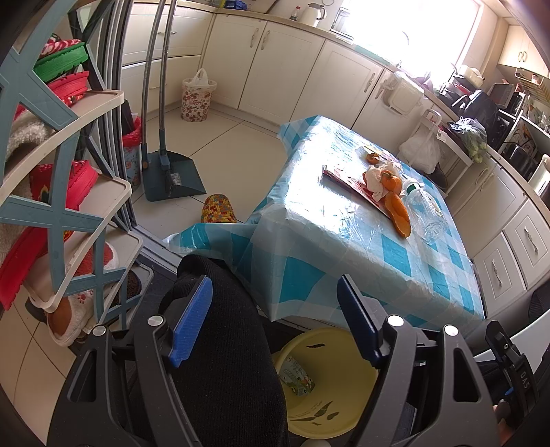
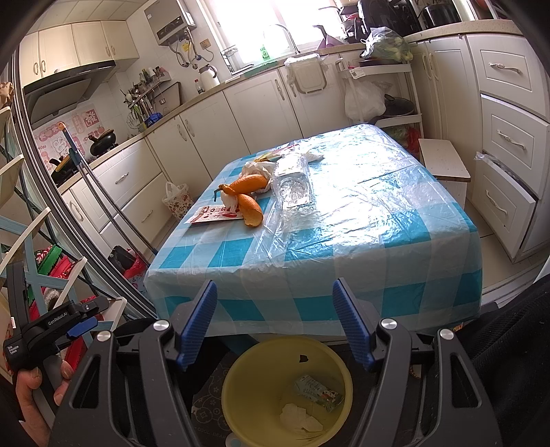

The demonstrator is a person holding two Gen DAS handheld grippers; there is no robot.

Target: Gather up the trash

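A: What sort of place is this?
B: A home kitchen. Cream cabinets point(image 2: 192, 134) run under a long counter point(image 2: 206, 91), with a range hood point(image 2: 65, 86) over a wok point(image 2: 103, 139).
A: Anything else?
B: A kettle point(image 2: 209, 76) by the window point(image 2: 261, 27), utensils point(image 2: 137, 99) on a wall rail, a checked cloth point(image 2: 343, 240) over the surface, and a dustpan point(image 1: 172, 175) on the tiled floor.

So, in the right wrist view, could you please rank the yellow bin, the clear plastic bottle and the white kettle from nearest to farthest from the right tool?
1. Yellow bin: on the floor directly below the open right tool.
2. Clear plastic bottle: lying mid-table beside the orange peels.
3. White kettle: on the far counter, left of the window.
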